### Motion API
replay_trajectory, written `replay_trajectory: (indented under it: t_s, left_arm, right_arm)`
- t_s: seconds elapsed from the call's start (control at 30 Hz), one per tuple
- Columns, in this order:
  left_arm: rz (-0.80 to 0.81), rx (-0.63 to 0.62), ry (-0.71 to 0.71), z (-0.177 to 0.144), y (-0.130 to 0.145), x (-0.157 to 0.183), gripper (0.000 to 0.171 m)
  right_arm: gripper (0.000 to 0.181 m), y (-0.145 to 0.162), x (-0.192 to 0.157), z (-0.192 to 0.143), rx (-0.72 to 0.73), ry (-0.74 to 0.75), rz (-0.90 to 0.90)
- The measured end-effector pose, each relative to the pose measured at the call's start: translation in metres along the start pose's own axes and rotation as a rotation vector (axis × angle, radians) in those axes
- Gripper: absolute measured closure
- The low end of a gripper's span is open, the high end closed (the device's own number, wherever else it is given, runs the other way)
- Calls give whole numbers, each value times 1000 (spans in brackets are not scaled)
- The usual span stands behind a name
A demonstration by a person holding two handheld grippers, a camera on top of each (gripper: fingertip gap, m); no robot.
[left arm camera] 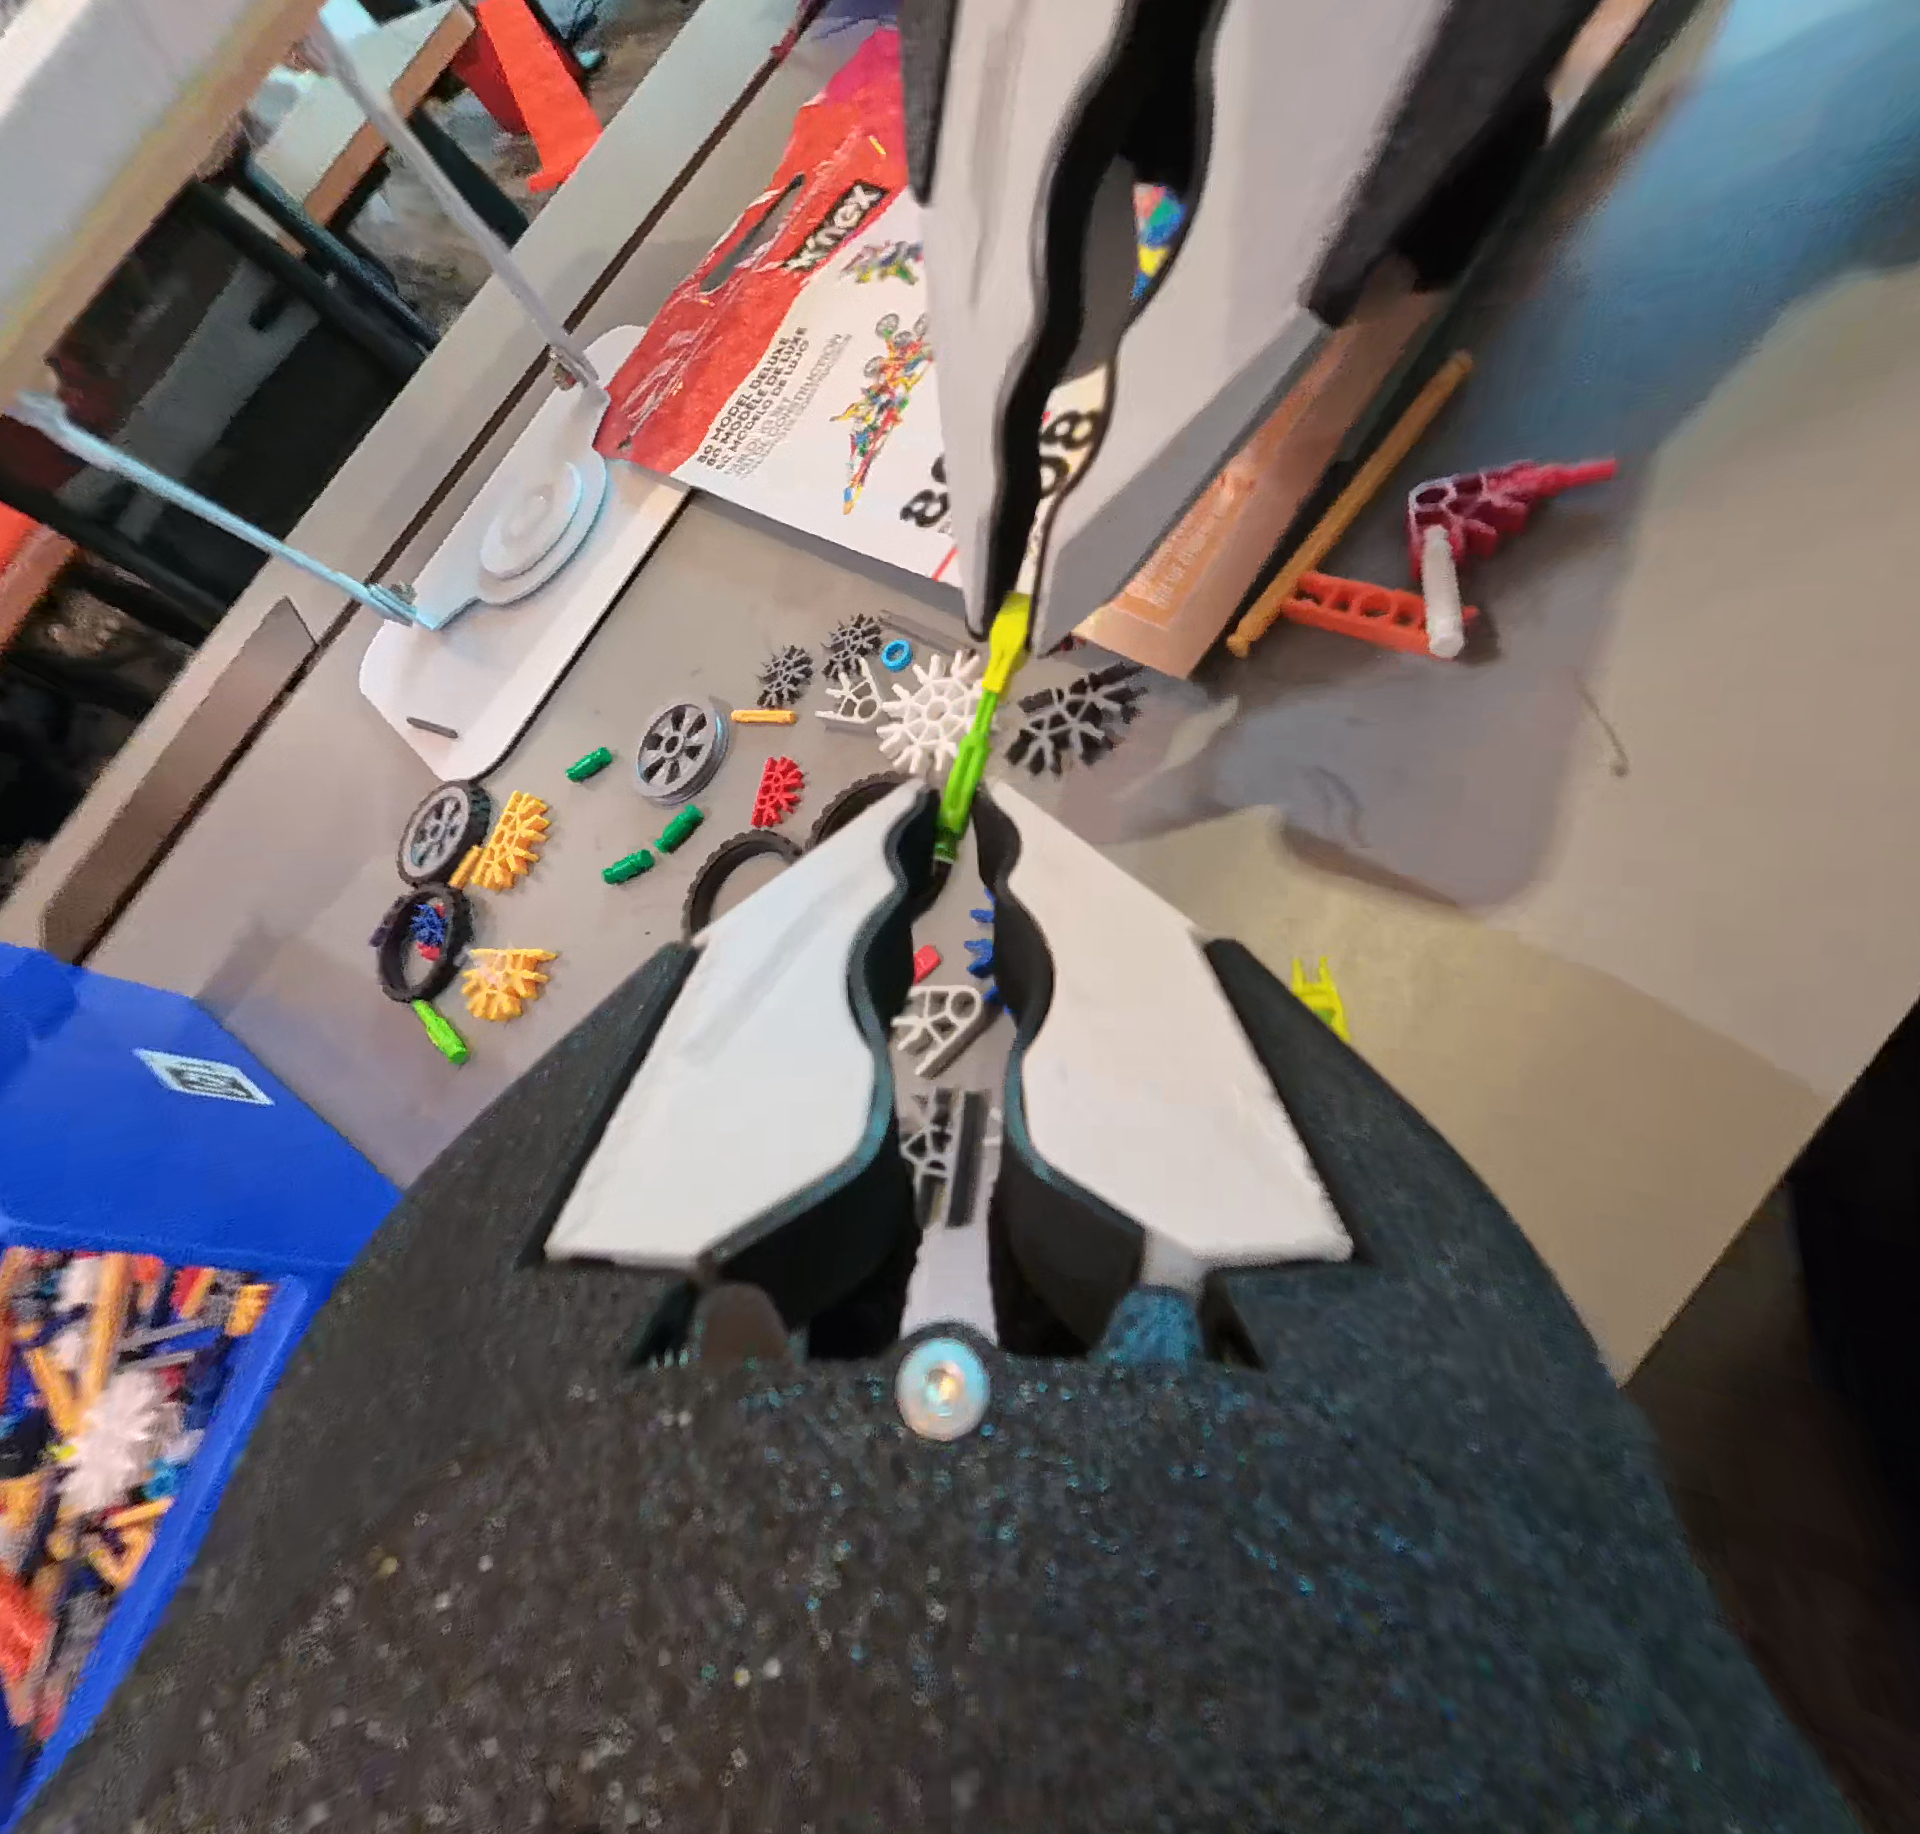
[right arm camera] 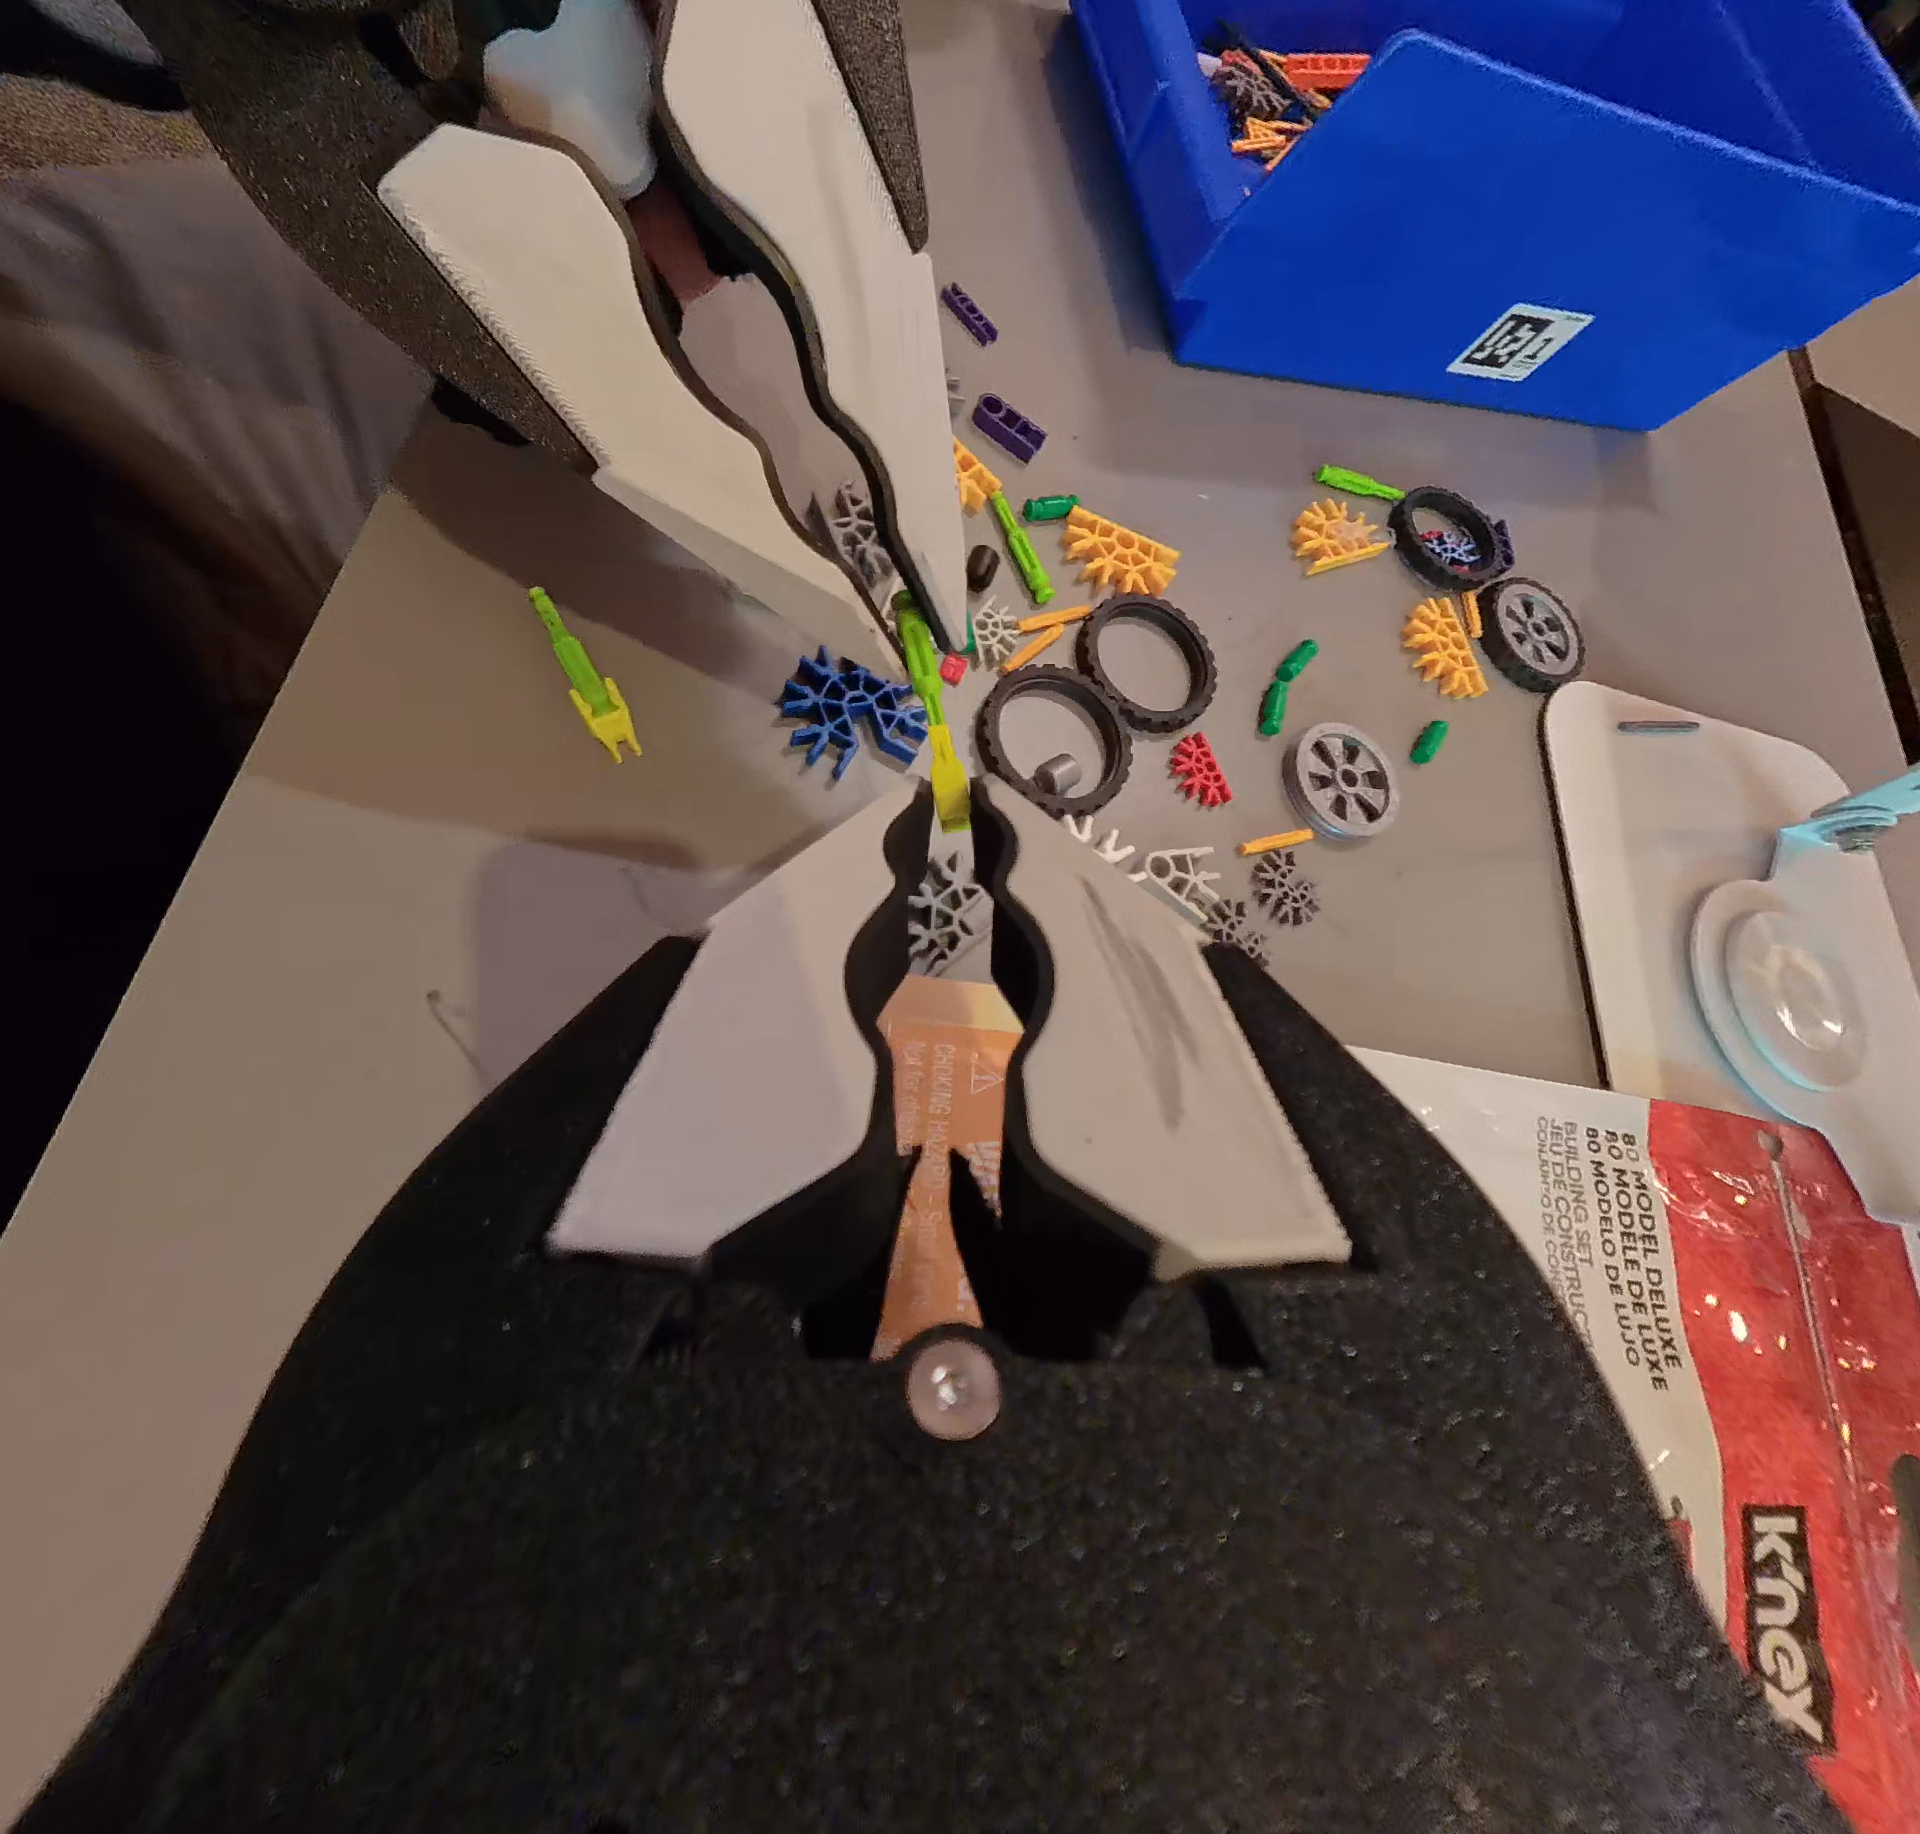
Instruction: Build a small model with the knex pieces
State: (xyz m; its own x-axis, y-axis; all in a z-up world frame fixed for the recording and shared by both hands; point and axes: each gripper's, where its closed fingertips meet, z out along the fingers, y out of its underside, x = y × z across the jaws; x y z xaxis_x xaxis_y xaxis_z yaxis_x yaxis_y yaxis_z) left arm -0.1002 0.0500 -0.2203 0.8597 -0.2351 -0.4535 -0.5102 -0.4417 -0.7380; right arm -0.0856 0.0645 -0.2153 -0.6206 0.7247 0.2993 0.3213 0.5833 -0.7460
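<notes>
My left gripper [left arm camera: 951, 816] is shut on the lower end of a green rod [left arm camera: 964, 761]. My right gripper [right arm camera: 948, 810] is shut on a yellow-green connector [right arm camera: 948, 782] that sits on the rod's other end. The two grippers face each other tip to tip a little above the grey table [right arm camera: 1299, 413], with rod and connector in one line between them. The right gripper [left arm camera: 1003, 629] comes in from the top of the left wrist view, holding the connector [left arm camera: 1006, 646]. The left gripper [right arm camera: 923, 633] comes in from the upper left of the right wrist view, holding the rod [right arm camera: 921, 667].
Loose pieces lie below: black tyres [right arm camera: 1143, 664], grey wheels [right arm camera: 1340, 776], a blue snowflake connector [right arm camera: 847, 709], a white one [left arm camera: 935, 709], yellow fans. A second rod-and-connector pair [right arm camera: 587, 672] lies near the table edge. A blue parts bin [right arm camera: 1507, 226], a red-and-white booklet [right arm camera: 1787, 1265], a white stand base [right arm camera: 1683, 849]. The tips of both grippers are at nearly the same place.
</notes>
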Motion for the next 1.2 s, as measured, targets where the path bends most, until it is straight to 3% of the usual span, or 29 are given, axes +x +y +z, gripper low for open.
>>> replay_trajectory:
  t_s: [0.3,0.4,0.5,1.2]
  left_arm:
    - [185,-40,4,-4,-2,4,168]
    - [219,-35,13,-6,-5,4,168]
    - [259,-57,14,-6,-4,4,168]
    - [95,-65,-126,9,-6,-20,168]
  right_arm:
    - [174,5,-1,4,-38,37,-80]
    - [163,9,-3,8,-74,43,-116]
    - [176,7,-2,9,-79,77,-166]
    - [180,2,28,11,-107,302,-173]
